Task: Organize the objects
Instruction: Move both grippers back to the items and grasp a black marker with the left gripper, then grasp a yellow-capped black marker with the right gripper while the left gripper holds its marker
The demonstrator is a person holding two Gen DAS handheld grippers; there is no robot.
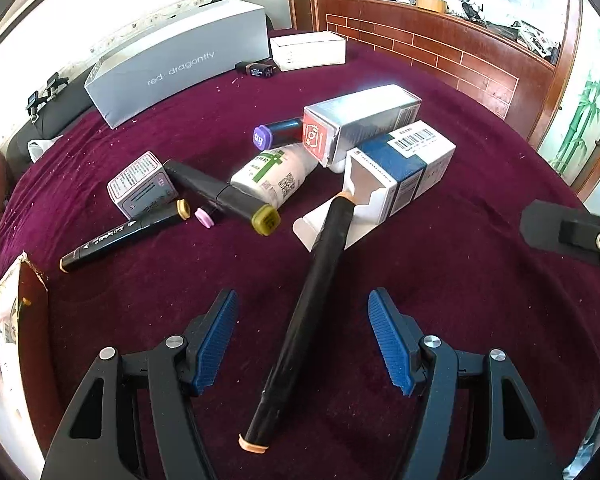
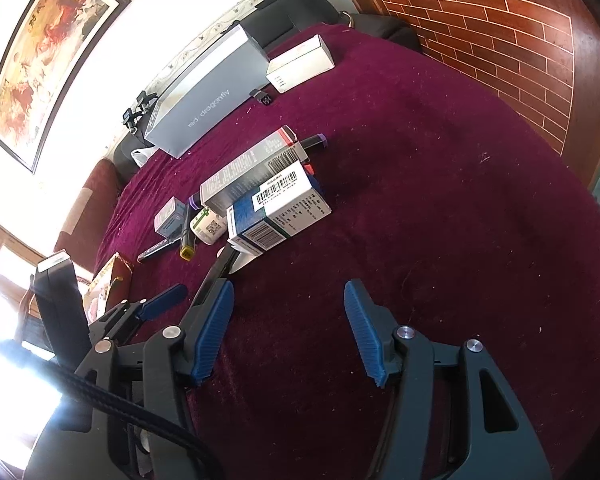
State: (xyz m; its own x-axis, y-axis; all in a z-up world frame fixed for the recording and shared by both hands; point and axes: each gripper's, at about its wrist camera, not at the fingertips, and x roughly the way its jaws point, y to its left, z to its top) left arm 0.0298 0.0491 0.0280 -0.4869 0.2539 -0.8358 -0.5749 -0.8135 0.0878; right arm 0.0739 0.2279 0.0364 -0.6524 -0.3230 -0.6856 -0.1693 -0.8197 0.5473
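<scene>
Left wrist view shows the left gripper point(image 1: 302, 334) with its blue ribbed fingers point(image 1: 216, 340) spread wide, released, straddling a long black marker with orange caps point(image 1: 308, 308) that lies on the maroon velvet counter point(image 1: 440, 280) without touching either finger. The marker's far end rests against the torn flap of a blue-and-white carton with a barcode label point(image 1: 404, 168). Right wrist view shows the right gripper point(image 2: 290, 330) likewise spread, grasping nothing, above bare cloth.
</scene>
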